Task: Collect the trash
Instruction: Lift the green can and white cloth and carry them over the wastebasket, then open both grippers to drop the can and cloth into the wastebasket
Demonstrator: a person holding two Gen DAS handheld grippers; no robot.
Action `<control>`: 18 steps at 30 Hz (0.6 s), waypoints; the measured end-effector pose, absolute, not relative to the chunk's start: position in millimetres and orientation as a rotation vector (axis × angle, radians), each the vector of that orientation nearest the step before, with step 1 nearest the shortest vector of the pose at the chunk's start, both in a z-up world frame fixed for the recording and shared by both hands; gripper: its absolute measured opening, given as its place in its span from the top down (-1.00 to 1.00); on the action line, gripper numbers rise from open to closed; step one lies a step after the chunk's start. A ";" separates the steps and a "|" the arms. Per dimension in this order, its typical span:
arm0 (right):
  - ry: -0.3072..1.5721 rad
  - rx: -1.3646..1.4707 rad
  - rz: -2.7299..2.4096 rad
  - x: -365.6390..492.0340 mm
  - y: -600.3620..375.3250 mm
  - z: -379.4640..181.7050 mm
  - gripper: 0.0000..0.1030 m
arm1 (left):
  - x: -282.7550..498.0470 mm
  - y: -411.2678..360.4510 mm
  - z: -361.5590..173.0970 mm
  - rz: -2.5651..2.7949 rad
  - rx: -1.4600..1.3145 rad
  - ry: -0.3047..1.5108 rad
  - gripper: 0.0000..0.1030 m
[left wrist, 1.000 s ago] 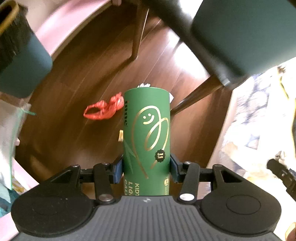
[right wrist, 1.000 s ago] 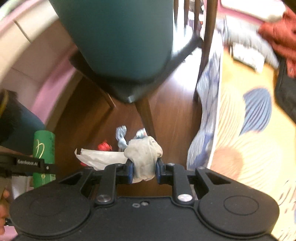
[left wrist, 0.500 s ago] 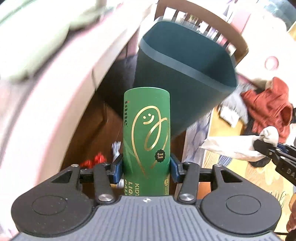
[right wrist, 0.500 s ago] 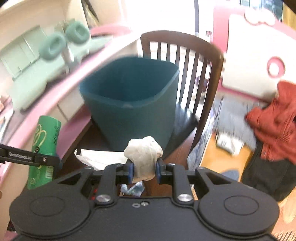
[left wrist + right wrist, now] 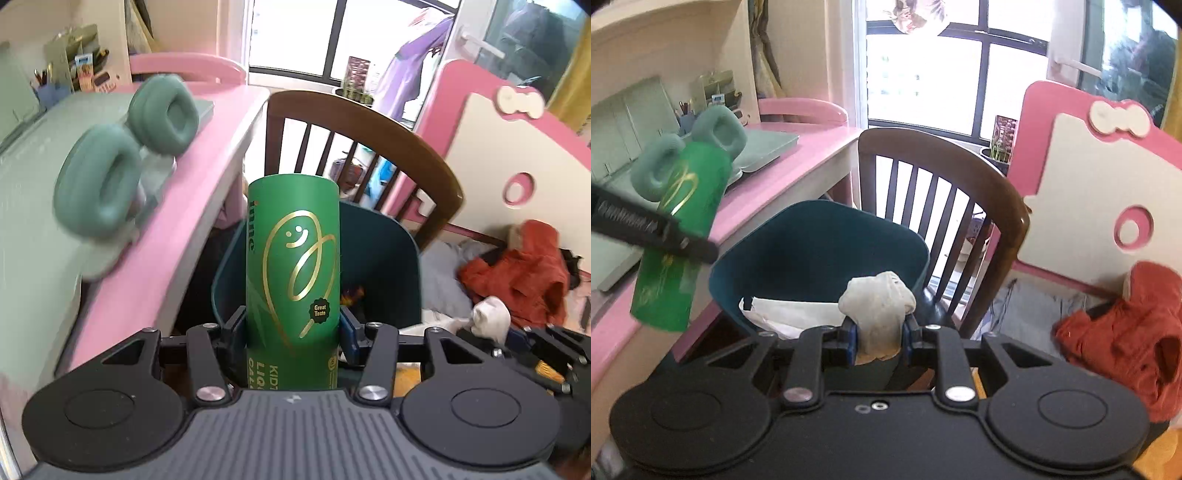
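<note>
The green can (image 5: 293, 266) stands upright between the jaws of the left gripper (image 5: 293, 325), clamped low on both sides and held in front of the teal bin (image 5: 384, 266); seen from the right wrist, the can (image 5: 679, 229) hangs tilted, left of the bin (image 5: 820, 243) and level with its rim. The right gripper (image 5: 880, 336) has its jaws drawn in close on a crumpled grey-white wad (image 5: 879, 306), with a white sheet (image 5: 790, 314) trailing out to the left; both sit just in front of the bin's open mouth; from the left wrist the wad (image 5: 491, 317) shows at the lower right. The bin rests on the seat of a dark wooden chair (image 5: 945, 177), whose slatted back rises behind it. Left of the chair runs a pink tabletop (image 5: 207, 155) carrying green headphones (image 5: 122, 162) on a pale green mat (image 5: 29, 206). To the right lies a rust-red garment (image 5: 1126, 332) before a pink headboard (image 5: 1082, 177); a window (image 5: 923, 74) is beyond.
</note>
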State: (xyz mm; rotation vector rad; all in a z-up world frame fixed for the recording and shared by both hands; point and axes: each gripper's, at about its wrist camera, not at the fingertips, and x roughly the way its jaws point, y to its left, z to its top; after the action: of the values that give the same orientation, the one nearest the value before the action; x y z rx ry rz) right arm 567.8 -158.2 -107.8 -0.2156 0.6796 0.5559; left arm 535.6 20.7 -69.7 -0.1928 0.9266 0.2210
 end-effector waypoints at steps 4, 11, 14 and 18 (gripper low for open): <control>0.684 -0.268 0.565 581.9 -139.6 -115.6 0.58 | 567.8 19.5 -80.8 0.227 -0.178 0.951 0.06; 0.724 -0.368 0.616 586.6 -113.2 -140.4 0.58 | 599.7 12.4 -118.0 0.262 -0.106 1.022 0.05; 0.743 -0.393 0.634 587.1 -106.3 -149.4 0.57 | 606.8 12.1 -131.2 0.269 -0.101 1.044 0.05; 0.777 -0.406 0.665 585.9 -100.6 -159.4 0.52 | 613.2 7.2 -142.6 0.244 -0.085 1.062 0.05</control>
State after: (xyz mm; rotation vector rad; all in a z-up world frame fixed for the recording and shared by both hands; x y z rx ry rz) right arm 585.9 -100.6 -159.4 -0.4064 0.7773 0.6653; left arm 613.2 7.2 -142.6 -0.0845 1.0619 0.2439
